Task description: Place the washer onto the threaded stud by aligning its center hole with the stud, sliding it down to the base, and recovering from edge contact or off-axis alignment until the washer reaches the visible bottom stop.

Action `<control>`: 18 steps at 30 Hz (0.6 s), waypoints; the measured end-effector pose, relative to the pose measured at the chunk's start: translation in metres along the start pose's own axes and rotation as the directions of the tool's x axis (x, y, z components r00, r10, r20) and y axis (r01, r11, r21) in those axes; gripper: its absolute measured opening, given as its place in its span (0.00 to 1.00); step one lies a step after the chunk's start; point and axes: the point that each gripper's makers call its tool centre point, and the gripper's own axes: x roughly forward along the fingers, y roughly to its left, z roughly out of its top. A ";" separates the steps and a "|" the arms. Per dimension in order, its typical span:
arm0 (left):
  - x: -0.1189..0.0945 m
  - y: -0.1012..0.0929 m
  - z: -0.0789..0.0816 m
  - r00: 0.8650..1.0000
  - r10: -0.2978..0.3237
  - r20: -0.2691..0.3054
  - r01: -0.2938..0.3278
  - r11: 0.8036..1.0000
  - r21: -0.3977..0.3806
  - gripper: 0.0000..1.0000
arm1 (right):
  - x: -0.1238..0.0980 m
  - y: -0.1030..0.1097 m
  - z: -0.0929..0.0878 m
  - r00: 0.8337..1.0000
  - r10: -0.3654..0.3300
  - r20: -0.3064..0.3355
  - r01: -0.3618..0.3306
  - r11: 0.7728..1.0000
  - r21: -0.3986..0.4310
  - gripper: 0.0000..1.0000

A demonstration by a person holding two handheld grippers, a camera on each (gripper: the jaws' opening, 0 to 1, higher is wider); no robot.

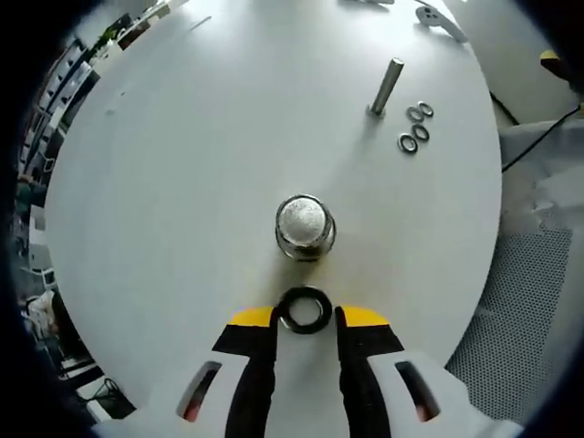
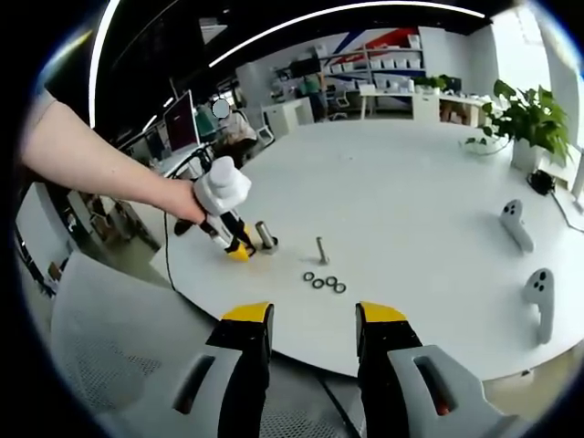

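Note:
A black washer (image 1: 305, 310) sits between the yellow tips of my left gripper (image 1: 306, 317), which is shut on it. Just beyond the tips stands a thick metal stud (image 1: 305, 226), seen from its top end, with the washer short of it and off to the near side. In the right gripper view a person's hand holds the left gripper (image 2: 240, 252) down beside that stud (image 2: 265, 235) at the table's near left edge. My right gripper (image 2: 313, 328) is open with nothing between its jaws, held off the table (image 2: 411, 201) and well back from the stud.
A thinner bolt (image 1: 386, 87) stands upright further along, with several loose washers (image 1: 415, 128) next to it; the bolt (image 2: 321, 249) and washers (image 2: 324, 283) lie right of the stud. Two white controllers (image 2: 516, 224) (image 2: 540, 301) lie at the right. A potted plant (image 2: 534, 119) stands far right.

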 end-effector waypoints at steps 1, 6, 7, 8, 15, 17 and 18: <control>0.000 0.000 0.000 1.000 -0.003 0.001 0.003 1.000 -0.004 0.23 | 0.000 0.000 0.000 1.000 0.000 0.001 0.000 1.000 0.001 0.38; 0.000 0.000 0.001 1.000 0.000 -0.017 0.000 1.000 -0.012 0.20 | 0.000 -0.001 0.000 1.000 -0.002 0.002 0.002 1.000 0.002 0.38; 0.000 0.000 0.001 1.000 0.002 -0.018 -0.002 1.000 -0.007 0.20 | 0.000 -0.001 0.001 1.000 -0.002 0.002 0.002 1.000 0.002 0.38; 0.000 0.000 0.001 1.000 0.002 -0.016 -0.002 1.000 -0.009 0.20 | 0.000 -0.001 0.001 1.000 -0.002 0.003 0.002 1.000 0.003 0.38; -0.002 -0.001 0.000 1.000 -0.002 0.016 0.002 1.000 -0.005 0.19 | 0.000 -0.001 0.001 1.000 -0.003 0.004 0.003 1.000 0.005 0.38; -0.003 -0.001 0.000 1.000 -0.004 0.018 0.004 1.000 -0.006 0.19 | 0.000 -0.001 0.001 1.000 -0.003 0.002 0.002 1.000 0.004 0.38; -0.002 -0.002 0.000 1.000 -0.004 0.019 0.004 1.000 -0.006 0.19 | 0.000 -0.001 0.000 1.000 -0.003 0.001 0.003 1.000 0.003 0.38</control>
